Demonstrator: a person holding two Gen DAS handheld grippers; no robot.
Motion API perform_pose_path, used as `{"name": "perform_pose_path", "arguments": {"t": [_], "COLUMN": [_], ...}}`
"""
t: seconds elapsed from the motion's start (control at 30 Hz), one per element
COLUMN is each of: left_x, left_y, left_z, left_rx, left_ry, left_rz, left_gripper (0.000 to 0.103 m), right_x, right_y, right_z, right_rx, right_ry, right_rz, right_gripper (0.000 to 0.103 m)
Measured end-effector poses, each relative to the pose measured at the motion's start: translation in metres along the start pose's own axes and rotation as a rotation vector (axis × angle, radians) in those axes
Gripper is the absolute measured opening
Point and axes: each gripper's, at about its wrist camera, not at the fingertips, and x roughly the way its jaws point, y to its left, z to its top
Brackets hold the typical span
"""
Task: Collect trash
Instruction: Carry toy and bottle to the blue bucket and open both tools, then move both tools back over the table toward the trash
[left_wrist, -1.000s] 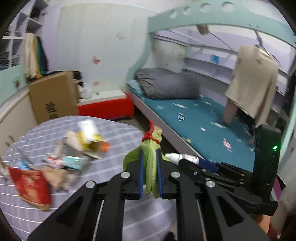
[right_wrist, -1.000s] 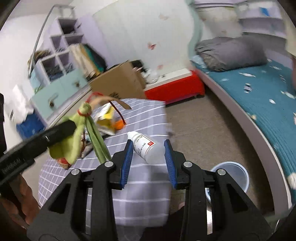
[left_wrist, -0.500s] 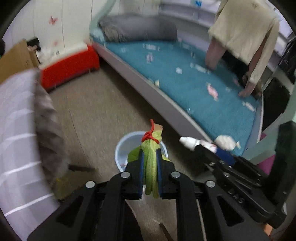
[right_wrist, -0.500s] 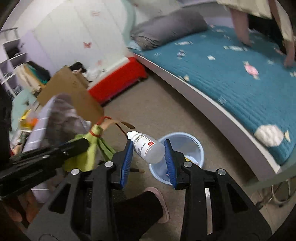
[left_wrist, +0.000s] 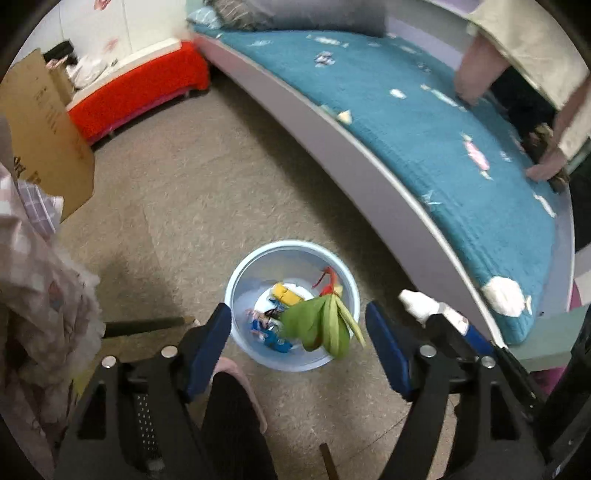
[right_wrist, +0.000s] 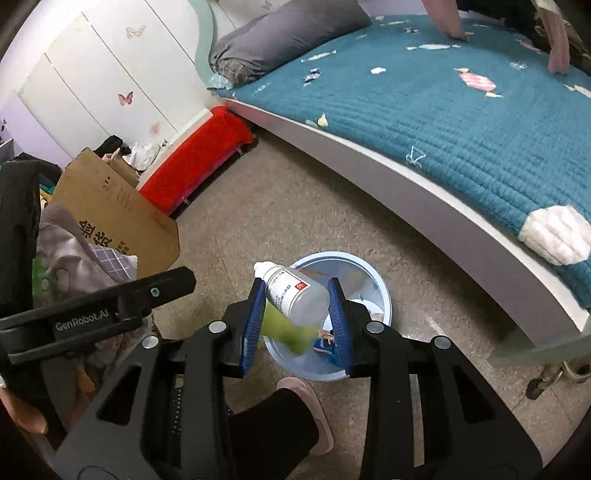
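A light blue bin (left_wrist: 240, 280) stands on the floor below both grippers, with several wrappers inside. My left gripper (left_wrist: 299, 321) hangs over it, its jaws opening; the green leaf bundle with a red tie (left_wrist: 325, 317) has left the pads and is dropping loose between them toward the bin. My right gripper (right_wrist: 297, 299) is shut on a small white plastic bottle (right_wrist: 295, 291) with a red-marked label, held above the bin's (right_wrist: 380, 291) near rim. The falling green bundle (right_wrist: 291, 332) shows blurred under the bottle. The bottle (left_wrist: 428, 306) also appears at the right of the left wrist view.
A bed with a teal quilt (left_wrist: 424, 122) curves along the right. A cardboard box (left_wrist: 40, 129) and a red bench (left_wrist: 136, 92) stand at the left. A person's dark-trousered leg and pink slipper (right_wrist: 310, 398) sit beside the bin. A checked tablecloth (left_wrist: 33, 258) hangs at the left edge.
Both grippers swung from the table down over the bin. The left jaws spread wide and let go of the green bundle, which now falls. The right keeps its grip on the bottle.
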Motion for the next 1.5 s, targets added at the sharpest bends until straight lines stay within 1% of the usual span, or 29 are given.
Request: {"name": "perform_pose_path", "arguments": {"t": [0.03, 0.23, 0.4, 0.43, 0.53, 0.57, 0.6, 0.63, 0.7, 0.83, 0.93, 0.97, 1.03, 1.1, 1.13, 1.23, 1.4, 1.5], "left_x": [0.004, 0.013, 0.002, -0.001, -0.014, -0.02, -0.024, -0.029, -0.038, -0.056, -0.077, -0.087, -0.102, -0.124, -0.135, -0.171, -0.234, -0.266], "left_y": [0.003, 0.012, 0.019, 0.019, 0.023, 0.024, 0.024, 0.026, 0.027, 0.025, 0.015, 0.01, 0.003, -0.003, -0.003, 0.002, 0.021, 0.044], "left_z": [0.001, -0.007, -0.007, -0.006, -0.004, -0.003, -0.003, -0.004, -0.004, -0.004, -0.008, -0.01, -0.014, -0.018, -0.02, -0.028, -0.05, -0.065], "left_rx": [-0.008, -0.01, -0.02, -0.022, -0.03, -0.038, -0.044, -0.053, -0.06, -0.061, -0.049, -0.034, -0.007, 0.015, 0.015, 0.004, 0.02, -0.003], "left_ry": [0.014, 0.022, -0.019, -0.029, -0.066, -0.083, -0.096, -0.114, -0.134, -0.154, -0.194, -0.212, -0.237, -0.275, -0.29, -0.347, -0.452, -0.493], "left_rz": [-0.003, 0.084, 0.139, 0.15, 0.162, 0.167, 0.175, 0.18, 0.188, 0.164, 0.136, 0.139, 0.176, 0.173, 0.165, 0.133, 0.153, 0.176], "left_gripper": [0.073, 0.073, 0.074, 0.075, 0.077, 0.078, 0.078, 0.08, 0.081, 0.081, 0.081, 0.081, 0.081, 0.081, 0.081, 0.081, 0.085, 0.086], "right_x": [0.003, 0.019, 0.023, 0.023, 0.024, 0.024, 0.025, 0.025, 0.021, 0.001, -0.021, -0.029, -0.049, -0.066, -0.075, -0.099, -0.135, -0.149], "right_y": [0.0, 0.006, 0.015, 0.017, 0.025, 0.027, 0.029, 0.029, 0.029, 0.029, 0.031, 0.033, 0.04, 0.047, 0.051, 0.07, 0.113, 0.143], "right_z": [-0.001, -0.004, 0.002, 0.004, 0.011, 0.012, 0.014, 0.016, 0.017, 0.018, 0.019, 0.02, 0.021, 0.023, 0.024, 0.023, 0.016, 0.008], "right_rx": [0.001, 0.0, -0.01, -0.012, -0.019, -0.02, -0.021, -0.018, -0.016, -0.011, -0.026, -0.031, -0.05, -0.073, -0.082, -0.129, -0.204, -0.249], "right_ry": [0.006, 0.033, 0.026, 0.023, 0.0, -0.011, -0.013, -0.013, -0.018, -0.028, -0.044, -0.051, -0.068, -0.085, -0.097, -0.127, -0.167, -0.178], "right_rz": [0.002, 0.013, 0.024, 0.027, 0.043, 0.048, 0.042, 0.038, 0.046, 0.044, 0.048, 0.051, 0.07, 0.068, 0.086, 0.098, 0.171, 0.21], "right_gripper": [0.034, 0.034, 0.034, 0.034, 0.035, 0.039, 0.052, 0.06, 0.06, 0.06, 0.06, 0.06, 0.06, 0.06, 0.06, 0.061, 0.062, 0.063]}}
